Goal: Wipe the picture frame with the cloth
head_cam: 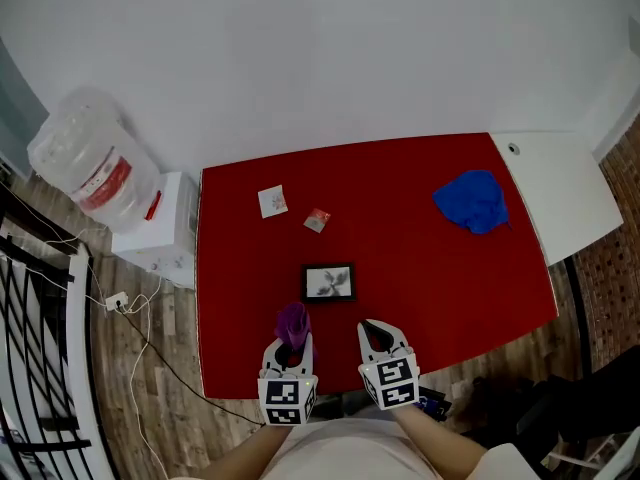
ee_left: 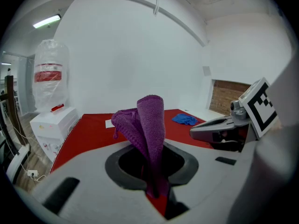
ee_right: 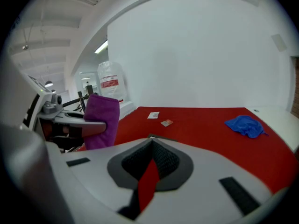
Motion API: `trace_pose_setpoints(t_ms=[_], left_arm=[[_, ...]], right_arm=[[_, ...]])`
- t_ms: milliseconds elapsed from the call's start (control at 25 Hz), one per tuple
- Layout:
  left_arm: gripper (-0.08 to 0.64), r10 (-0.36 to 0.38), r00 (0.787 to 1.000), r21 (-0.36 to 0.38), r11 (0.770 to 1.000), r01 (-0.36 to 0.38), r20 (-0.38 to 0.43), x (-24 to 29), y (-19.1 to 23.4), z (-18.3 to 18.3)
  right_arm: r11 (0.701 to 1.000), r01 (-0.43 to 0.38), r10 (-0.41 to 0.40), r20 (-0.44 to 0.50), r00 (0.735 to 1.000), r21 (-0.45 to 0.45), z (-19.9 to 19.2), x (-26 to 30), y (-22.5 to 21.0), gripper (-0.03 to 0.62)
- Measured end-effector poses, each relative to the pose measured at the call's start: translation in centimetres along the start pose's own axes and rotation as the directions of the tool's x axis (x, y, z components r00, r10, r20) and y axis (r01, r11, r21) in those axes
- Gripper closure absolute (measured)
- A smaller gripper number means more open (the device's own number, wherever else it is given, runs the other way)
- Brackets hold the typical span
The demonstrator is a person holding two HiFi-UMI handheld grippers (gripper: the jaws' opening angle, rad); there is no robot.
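A small black picture frame [head_cam: 328, 282] lies flat near the middle of the red table [head_cam: 430, 278]. My left gripper [head_cam: 291, 342] hovers just in front of the frame's near left corner, shut on a purple cloth [head_cam: 292, 321] that sticks up out of the jaws. In the left gripper view the cloth [ee_left: 148, 123] stands folded between the jaws and hides the frame. My right gripper [head_cam: 377, 336] is beside it, near the frame's right corner, with its jaws together and nothing in them [ee_right: 150, 146].
A crumpled blue cloth [head_cam: 472, 201] lies at the table's far right. A white card [head_cam: 272, 201] and a small red-and-white packet [head_cam: 317, 220] lie beyond the frame. A water dispenser [head_cam: 110, 183] stands off the table's left; a white counter [head_cam: 560, 183] adjoins the right.
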State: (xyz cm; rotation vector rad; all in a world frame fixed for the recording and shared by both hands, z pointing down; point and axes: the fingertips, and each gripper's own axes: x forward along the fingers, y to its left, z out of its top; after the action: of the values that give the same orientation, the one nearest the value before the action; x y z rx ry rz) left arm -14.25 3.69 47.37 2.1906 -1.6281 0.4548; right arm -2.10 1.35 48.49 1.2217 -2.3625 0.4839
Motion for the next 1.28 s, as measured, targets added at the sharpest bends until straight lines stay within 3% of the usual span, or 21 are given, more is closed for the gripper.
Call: trace_pose_setpoints(t_ms=[280,360,440,520,640,800,880,1120,1280], left_arm=[[0.499,0.007,1.000,0.093,0.996,-0.006,-0.010,3.8,1.6,-0.6],[0.499,-0.003,1.000,0.153,0.988,0.006,-0.020,5.2,1.9,-1.0],[0.499,-0.005,0.999,0.263,0.965,0.018,-0.047,7.0,2.5,-1.8],[0.499,0.004,0.995,0.427,0.903,0.039,-0.100,9.4,3.3,-2.6],[0.499,0.024,0.978,0.623,0.774,0.114,-0.209,13.4,4.7,-3.4],[0.499,0.062,0.944,0.778,0.586,0.229,-0.325,17.8,6.3,-4.3],[0.499,0.093,0.925,0.811,0.520,0.270,-0.368,19.4,7.2,-5.1],[0.499,0.135,0.883,0.835,0.416,0.361,-0.449,22.7,8.7,-6.7],[0.499,0.136,0.870,0.839,0.371,0.398,-0.473,22.7,8.6,-7.3]], right_arm=[[1.000,0.009,-0.009,-0.020,1.000,0.016,-0.8,3.4,-1.4,0.589],[1.000,0.016,-0.016,-0.023,1.000,0.026,-1.1,4.3,-2.0,0.589],[0.999,0.021,-0.020,-0.026,0.999,0.032,-1.4,5.0,-2.4,0.589],[0.999,0.021,-0.020,-0.028,0.999,0.036,-1.7,5.6,-2.6,0.589],[0.999,0.014,-0.012,-0.038,0.999,0.035,-2.6,6.1,-2.4,0.589],[0.999,0.013,-0.011,-0.046,0.999,0.051,-3.4,6.6,-2.1,0.589],[0.998,0.011,-0.009,-0.043,0.999,0.056,-3.6,6.8,-2.0,0.589],[0.998,-0.002,0.006,-0.058,0.998,0.069,-4.0,6.8,-1.4,0.589],[0.997,0.002,0.003,-0.068,0.998,0.082,-4.7,6.8,-1.9,0.589]])
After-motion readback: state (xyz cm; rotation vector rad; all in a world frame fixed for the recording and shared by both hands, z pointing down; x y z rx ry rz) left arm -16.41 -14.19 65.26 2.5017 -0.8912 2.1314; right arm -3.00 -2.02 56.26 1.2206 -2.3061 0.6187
